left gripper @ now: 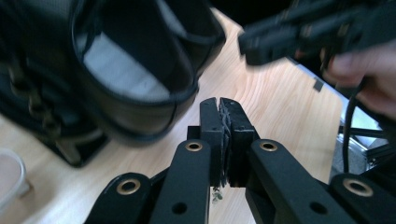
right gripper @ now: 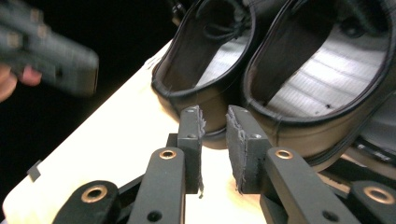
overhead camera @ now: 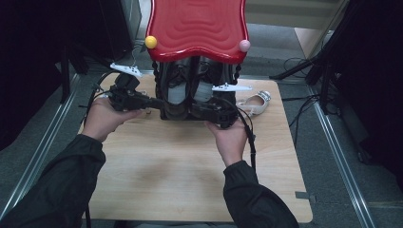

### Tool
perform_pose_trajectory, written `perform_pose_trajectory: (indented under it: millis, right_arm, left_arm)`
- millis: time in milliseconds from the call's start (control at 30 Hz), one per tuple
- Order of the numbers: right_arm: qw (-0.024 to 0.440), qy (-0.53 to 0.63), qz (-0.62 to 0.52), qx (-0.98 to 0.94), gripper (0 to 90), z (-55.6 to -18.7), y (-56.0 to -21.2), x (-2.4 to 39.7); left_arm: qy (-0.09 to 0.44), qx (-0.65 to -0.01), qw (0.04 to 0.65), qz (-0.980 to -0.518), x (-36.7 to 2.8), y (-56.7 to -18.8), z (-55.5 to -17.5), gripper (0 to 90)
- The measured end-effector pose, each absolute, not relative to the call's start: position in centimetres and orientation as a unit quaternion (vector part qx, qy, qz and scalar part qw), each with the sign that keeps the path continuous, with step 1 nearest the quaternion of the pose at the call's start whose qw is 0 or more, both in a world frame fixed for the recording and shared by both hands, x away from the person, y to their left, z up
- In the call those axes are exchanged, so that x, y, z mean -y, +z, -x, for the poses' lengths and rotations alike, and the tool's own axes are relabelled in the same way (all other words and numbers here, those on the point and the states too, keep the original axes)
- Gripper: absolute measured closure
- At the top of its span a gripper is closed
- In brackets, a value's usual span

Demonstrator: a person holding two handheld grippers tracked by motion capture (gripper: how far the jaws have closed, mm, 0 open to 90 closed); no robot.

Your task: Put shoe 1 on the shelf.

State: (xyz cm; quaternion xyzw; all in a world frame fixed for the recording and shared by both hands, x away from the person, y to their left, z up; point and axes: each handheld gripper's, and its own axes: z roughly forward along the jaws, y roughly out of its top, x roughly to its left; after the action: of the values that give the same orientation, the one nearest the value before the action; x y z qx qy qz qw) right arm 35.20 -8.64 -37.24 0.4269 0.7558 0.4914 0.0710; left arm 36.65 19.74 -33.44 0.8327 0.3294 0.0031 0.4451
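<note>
Two black shoes (overhead camera: 184, 92) stand side by side under the red top (overhead camera: 197, 26) of a small rack at the table's far edge. In the right gripper view both show heel-first, one (right gripper: 210, 56) to the left of the other (right gripper: 322, 70). My right gripper (right gripper: 214, 112) sits just before the left shoe's heel, its jaws a little apart with nothing between the pads. My left gripper (left gripper: 219, 100) is shut on nothing, its pads pressed together beside a black shoe (left gripper: 130, 74). From above, the left gripper (overhead camera: 159, 103) reaches the rack from the left and the right gripper (overhead camera: 198, 109) from the right.
A pale flat shoe (overhead camera: 256, 102) lies on the wooden table (overhead camera: 190, 171) to the right of the rack. A yellow ball (overhead camera: 151, 42) and a pink ball (overhead camera: 244, 45) sit at the red top's front corners. Cables trail from both grippers.
</note>
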Motion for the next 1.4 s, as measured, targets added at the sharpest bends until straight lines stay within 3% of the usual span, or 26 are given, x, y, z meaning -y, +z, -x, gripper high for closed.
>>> perform_pose_trajectory:
  millis: [133, 533, 733, 1400]
  right_arm:
    - [0.060, 0.490, -0.422, -0.760, 74.0, -34.9, -37.7, 8.8]
    - [0.033, 0.469, -0.393, -0.790, 50.3, -34.2, -40.0, 8.9]
    - [0.025, 0.461, -0.376, -0.803, 44.9, -33.6, -41.0, 8.9]
    - [0.016, 0.474, -0.367, -0.800, 43.2, -33.0, -42.7, 10.3]
  left_arm:
    - [0.016, -0.318, 0.447, -0.836, -19.0, -31.6, -37.8, 88.7]
    - [0.025, -0.301, 0.458, -0.836, -17.0, -26.1, -41.1, 88.5]
    - [0.033, -0.299, 0.455, -0.838, -16.1, -24.2, -42.8, 88.4]
    - [0.054, -0.287, 0.443, -0.847, -11.4, -21.6, -48.2, 88.4]
